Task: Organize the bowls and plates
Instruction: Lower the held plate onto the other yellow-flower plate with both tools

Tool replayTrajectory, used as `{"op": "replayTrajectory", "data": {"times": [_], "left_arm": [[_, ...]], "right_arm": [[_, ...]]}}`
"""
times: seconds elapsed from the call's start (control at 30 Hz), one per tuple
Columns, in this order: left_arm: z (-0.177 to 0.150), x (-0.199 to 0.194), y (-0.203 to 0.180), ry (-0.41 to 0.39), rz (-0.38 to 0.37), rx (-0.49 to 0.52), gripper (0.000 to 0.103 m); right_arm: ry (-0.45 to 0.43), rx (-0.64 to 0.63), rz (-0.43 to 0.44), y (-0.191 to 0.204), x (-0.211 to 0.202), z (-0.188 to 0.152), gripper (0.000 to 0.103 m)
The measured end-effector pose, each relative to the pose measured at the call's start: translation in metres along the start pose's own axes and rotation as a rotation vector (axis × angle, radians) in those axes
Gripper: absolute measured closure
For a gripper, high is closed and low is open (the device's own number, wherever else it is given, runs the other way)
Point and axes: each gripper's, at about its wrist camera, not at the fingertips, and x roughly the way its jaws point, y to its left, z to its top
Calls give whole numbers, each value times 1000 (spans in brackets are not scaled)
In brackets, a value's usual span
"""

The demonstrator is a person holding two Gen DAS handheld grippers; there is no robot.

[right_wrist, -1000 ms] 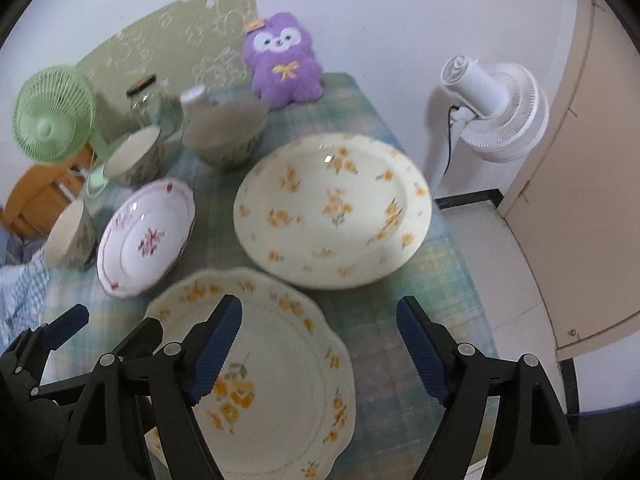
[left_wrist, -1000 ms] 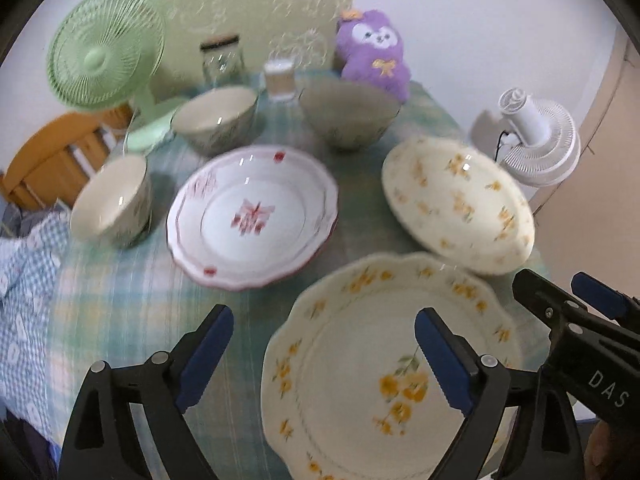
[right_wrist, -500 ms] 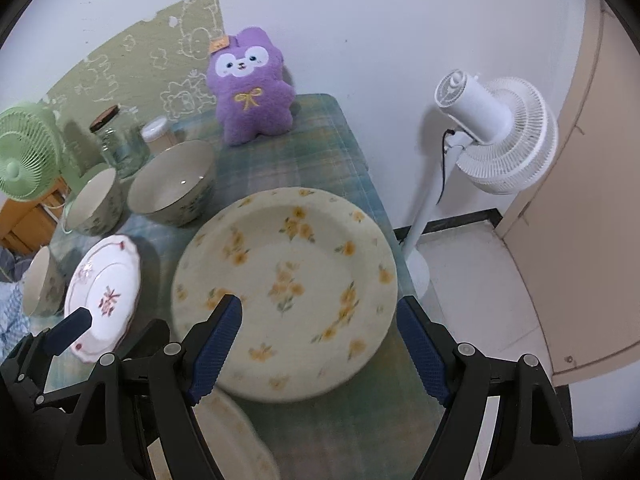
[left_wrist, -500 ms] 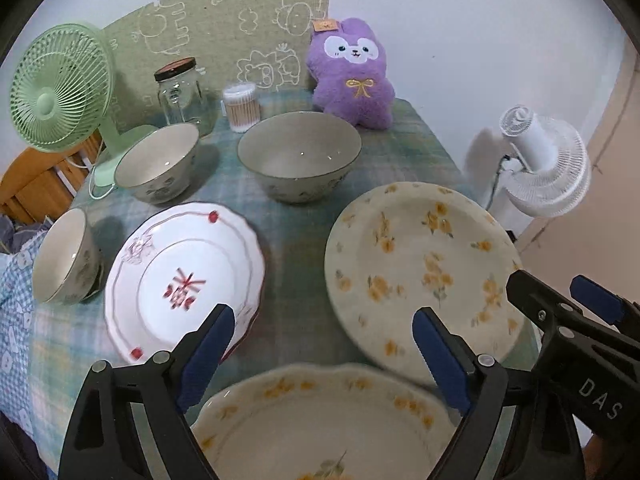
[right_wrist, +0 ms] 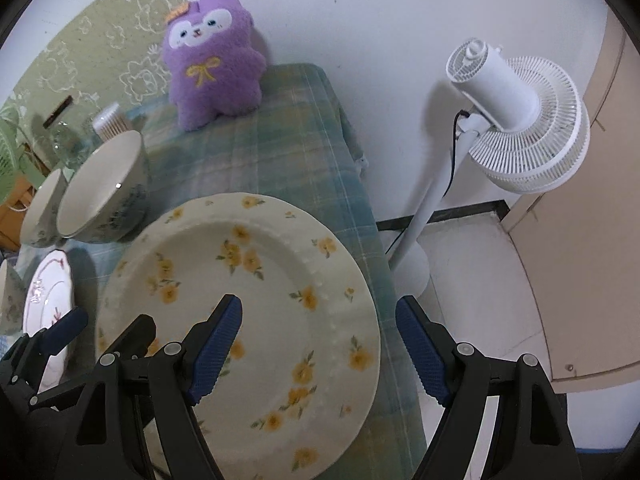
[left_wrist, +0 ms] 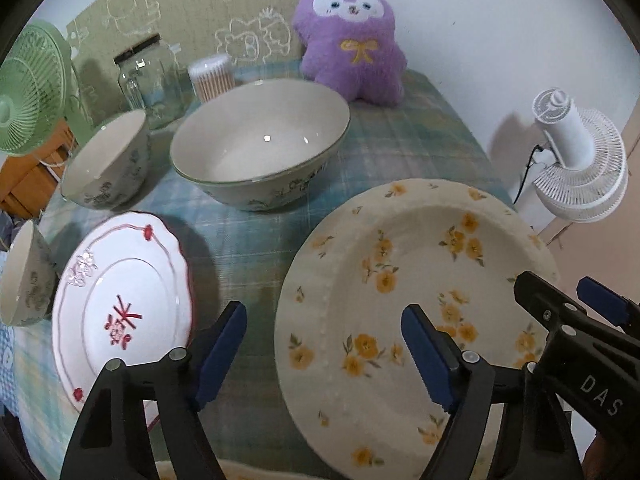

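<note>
Moved since a second ago: both tools have travelled away from the near scalloped plate, now only a sliver at the bottom of the left view, and sit over the round cream plate with yellow flowers (left_wrist: 416,304).
Round yellow-flower plate: flat on the green plaid cloth of the bench (left_wrist: 248,236), near its right-hand edge, nothing stacked on it.
Left tool (left_wrist: 324,348): open but closing as I watch; its left finger is over bare cloth, its right finger over the plate's well, so the plate's left rim lies between them, with no pad pressing on it that I can see.
Right tool (right_wrist: 318,346): open wide, holding nothing; the plate's right rim lies between its fingers, one over the well, the other past the bench edge.
Other crockery: large white bowl with a green rim (left_wrist: 260,142) behind the plate; smaller patterned bowl (left_wrist: 106,160) to its left; a third small bowl (left_wrist: 24,276) at the far left; white plate with red trim (left_wrist: 120,312) left of my left tool.
Background: purple plush toy (left_wrist: 352,36) and glass jar (left_wrist: 150,80) at the back, white fan (right_wrist: 516,120) off the bench.
Doing it well: I judge this a two-sided lift, so I would pinch both rims evenly, well apart, and raise them level so the glazed plate neither tips nor slides.
</note>
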Motion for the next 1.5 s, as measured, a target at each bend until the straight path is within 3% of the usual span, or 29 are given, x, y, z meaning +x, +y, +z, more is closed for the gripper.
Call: {"op": "replayTrajectory", "data": {"times": [0.23,0.6,1.1,1.5], "left_arm": [[0,19,-1,49,-21,-25,40],[3,24,-3,46,-22,-21,42],[1,-29,9,-47,-38,13,43],[-36,-71,44,-68,-50,7,43]], "right_arm": [[54,-20,-6,-1,25,2,34],[76,1,-5,0,31,6,41],[7,-2,-32,8,-25,5,41],[-7,1,-45,40,-72,-45,41]]}}
